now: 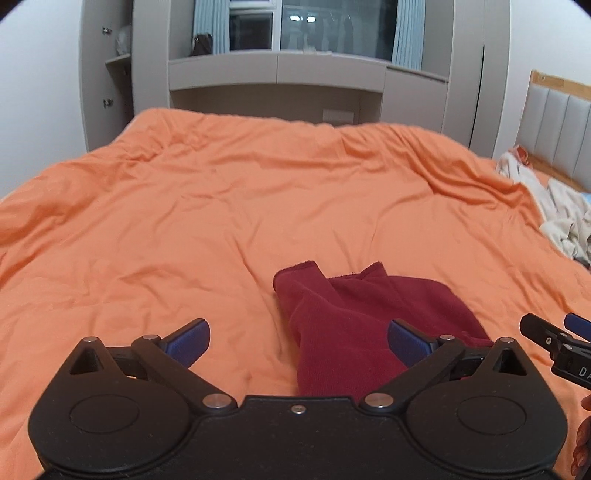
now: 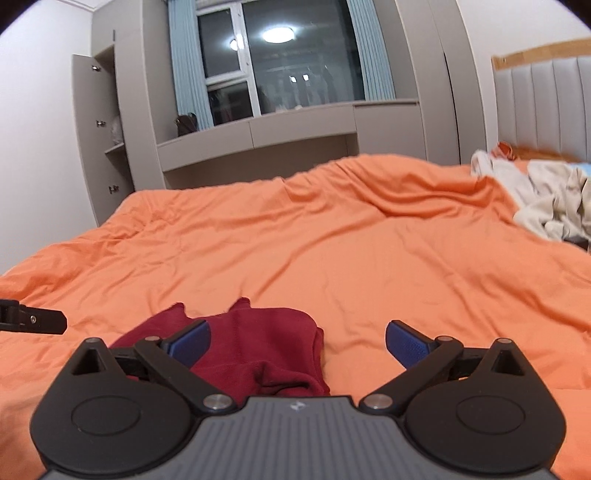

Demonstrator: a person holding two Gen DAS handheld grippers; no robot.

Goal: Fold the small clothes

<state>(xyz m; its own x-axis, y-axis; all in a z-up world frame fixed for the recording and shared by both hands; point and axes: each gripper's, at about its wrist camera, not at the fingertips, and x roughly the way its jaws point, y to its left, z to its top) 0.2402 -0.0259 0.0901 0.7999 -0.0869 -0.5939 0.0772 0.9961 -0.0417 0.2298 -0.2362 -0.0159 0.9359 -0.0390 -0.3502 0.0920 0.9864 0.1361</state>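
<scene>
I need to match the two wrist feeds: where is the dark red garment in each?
Left wrist: dark red garment lies low, right of centre, on the orange bedcover.
Right wrist: it lies low, left of centre.
Shared landmark: the window.

A dark red garment (image 1: 354, 317) lies folded into a compact, slightly rumpled bundle on the orange bedcover (image 1: 221, 206), with 2 raw-edged ends poking out at its far side.
</scene>
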